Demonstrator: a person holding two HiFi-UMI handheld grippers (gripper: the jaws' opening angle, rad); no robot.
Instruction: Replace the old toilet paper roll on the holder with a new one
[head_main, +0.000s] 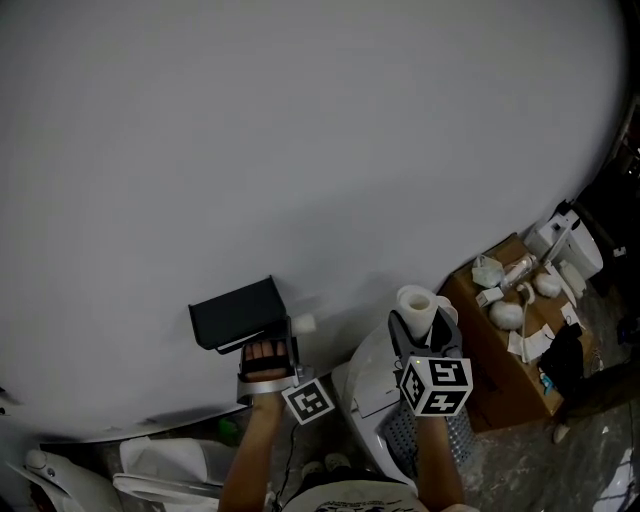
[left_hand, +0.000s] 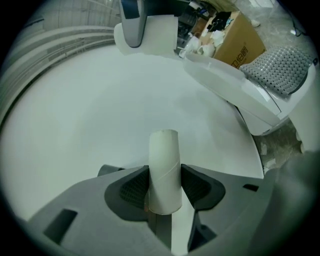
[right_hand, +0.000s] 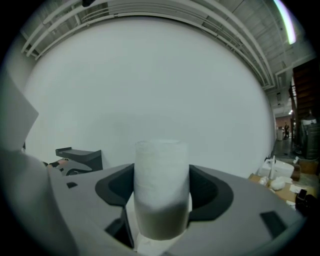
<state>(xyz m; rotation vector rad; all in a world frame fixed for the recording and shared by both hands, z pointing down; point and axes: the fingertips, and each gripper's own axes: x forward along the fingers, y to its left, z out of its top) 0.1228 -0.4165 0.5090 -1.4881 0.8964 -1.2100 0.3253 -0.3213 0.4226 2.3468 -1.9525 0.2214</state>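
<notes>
L gripper (left_hand: 165, 186) clamped on bare cardboard tube (left_hand: 165, 167), R gripper (right_hand: 161, 194) clamped on fresh roll (right_hand: 161, 175). Both stand on end btw the jaws. Box (left_hand: 240, 46) print too blurry to read.

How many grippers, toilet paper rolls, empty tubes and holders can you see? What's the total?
grippers: 2 (left gripper, right gripper)
full toilet paper roll: 1
empty cardboard tube: 1
black holder: 1
Total: 5

A bare cardboard tube (left_hand: 165, 170) stands upright, pinched in the left hand-held gripper (left_hand: 165, 186). A full toilet paper roll (right_hand: 161, 180) (white, also upright) fills the right hand-held gripper (right_hand: 161, 197). The black holder (head_main: 238, 312) is just beyond the left one.
</notes>
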